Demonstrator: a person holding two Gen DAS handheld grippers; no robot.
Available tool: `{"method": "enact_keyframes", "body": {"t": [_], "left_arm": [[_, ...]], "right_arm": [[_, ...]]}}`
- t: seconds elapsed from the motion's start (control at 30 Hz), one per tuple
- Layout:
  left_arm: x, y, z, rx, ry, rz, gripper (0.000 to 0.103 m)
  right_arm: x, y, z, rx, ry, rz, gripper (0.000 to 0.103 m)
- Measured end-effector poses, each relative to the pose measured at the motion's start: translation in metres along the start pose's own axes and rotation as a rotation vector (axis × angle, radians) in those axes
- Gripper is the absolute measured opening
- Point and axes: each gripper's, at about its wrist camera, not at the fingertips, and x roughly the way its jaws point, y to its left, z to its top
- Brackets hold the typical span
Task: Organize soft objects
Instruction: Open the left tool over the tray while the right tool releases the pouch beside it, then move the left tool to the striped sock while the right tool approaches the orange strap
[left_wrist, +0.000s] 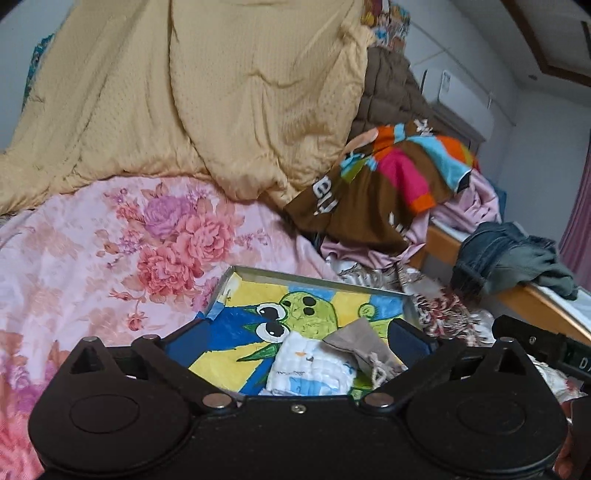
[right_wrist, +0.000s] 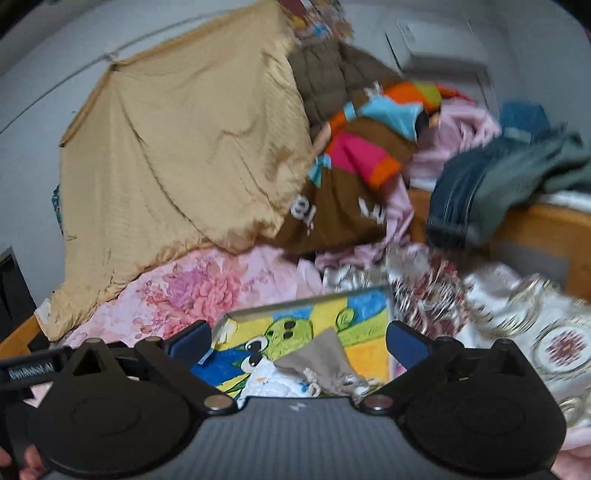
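Pink floral bedspread (left_wrist: 92, 258) is carrying a cartoon-painted metal tray (left_wrist: 317, 275); both grippers, left gripper (left_wrist: 295, 334) and right gripper (right_wrist: 297, 338), are hovering wide apart and empty, with the grey drawstring pouch (left_wrist: 360, 343) and white quilted cloth (left_wrist: 314, 373) lying at twelve o'clock, equally near.

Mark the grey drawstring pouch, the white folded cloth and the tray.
grey drawstring pouch (left_wrist: 356, 341), left wrist view, middle of its body
white folded cloth (left_wrist: 310, 369), left wrist view, top fold
tray (left_wrist: 314, 276), left wrist view, far metal rim

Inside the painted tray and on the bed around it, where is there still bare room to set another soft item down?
The tray is bare across its far and left part; its near right corner holds the white cloth and the grey pouch. The pink floral sheet left of it lies open. To the right, piled clothes and jeans crowd the bed.
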Motion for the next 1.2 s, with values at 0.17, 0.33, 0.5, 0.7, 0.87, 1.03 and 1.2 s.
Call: {"method": "enact_keyframes", "body": {"t": [0.17,0.33,0.5,0.7,0.87,1.03,1.2], "left_arm": [[-0.041,-0.002,-0.02,0.045,-0.015,-0.022,0.102],[-0.077,-0.001,-0.049,0.092,-0.026,-0.048,0.102],[-0.099,0.006,-0.079,0.106,0.014,-0.077,0.102],[-0.125,0.021,-0.109,0.149,0.074,-0.108,0.102],[-0.142,0.027,-0.122,0.203,0.1,-0.111,0.102],[-0.149,0.029,-0.133,0.236,0.132,-0.126,0.102],[-0.142,0.017,-0.146,0.322,0.18,-0.134,0.102]], "right_arm": [[-0.044,0.018,-0.01,-0.164,-0.082,-0.01,0.103],[-0.082,0.028,-0.033,-0.209,-0.096,0.001,0.103],[-0.108,0.036,-0.057,-0.246,-0.054,-0.01,0.103],[-0.131,0.046,-0.079,-0.249,0.002,0.023,0.103],[-0.144,0.061,-0.099,-0.294,0.063,0.052,0.103],[-0.155,0.072,-0.117,-0.359,0.117,0.03,0.103],[-0.154,0.078,-0.126,-0.387,0.195,0.019,0.103]]}}
